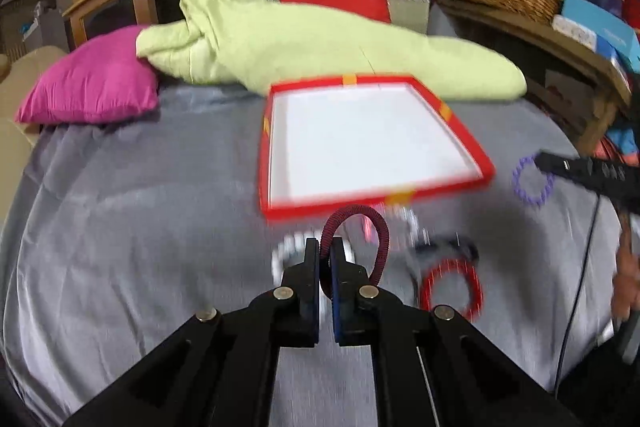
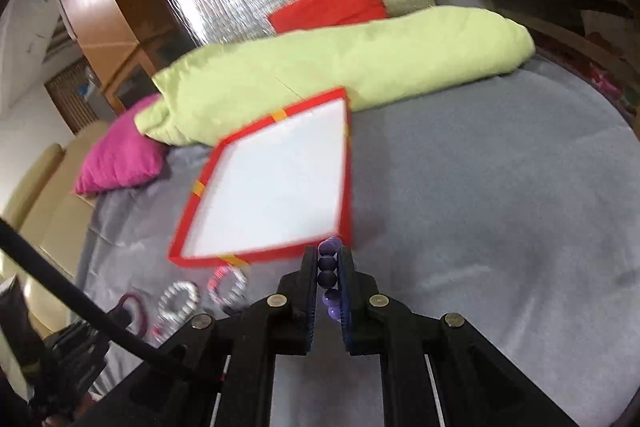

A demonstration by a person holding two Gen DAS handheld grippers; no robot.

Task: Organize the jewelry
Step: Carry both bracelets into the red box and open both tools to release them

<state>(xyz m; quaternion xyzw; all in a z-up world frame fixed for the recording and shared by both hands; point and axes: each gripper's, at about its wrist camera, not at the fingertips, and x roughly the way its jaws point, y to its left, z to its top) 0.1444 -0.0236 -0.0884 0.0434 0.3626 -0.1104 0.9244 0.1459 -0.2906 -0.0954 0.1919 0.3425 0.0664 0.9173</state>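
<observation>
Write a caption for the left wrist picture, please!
Left claw pinches a dark red bracelet above the grey bedspread, heading toward the empty red tray.

Your left black two-finger gripper [image 1: 325, 247] points forward and downward, its jaws closed tight on a dark red-and-black braided cord loop bracelet [image 1: 362, 227] that arches up and over the right finger; the flat black fingers [image 1: 311, 267] stand almost parallel, with only a thin slit between them. Your right black two-finger gripper [image 2: 329, 253] also angles downward, jaws pinched on a purple round-bead bracelet [image 2: 329, 277], the beads stacked in a line between the pads. In the left wrist view, your right gripper's dark body reaches in from the right edge, the purple ring hanging at its tip
</observation>
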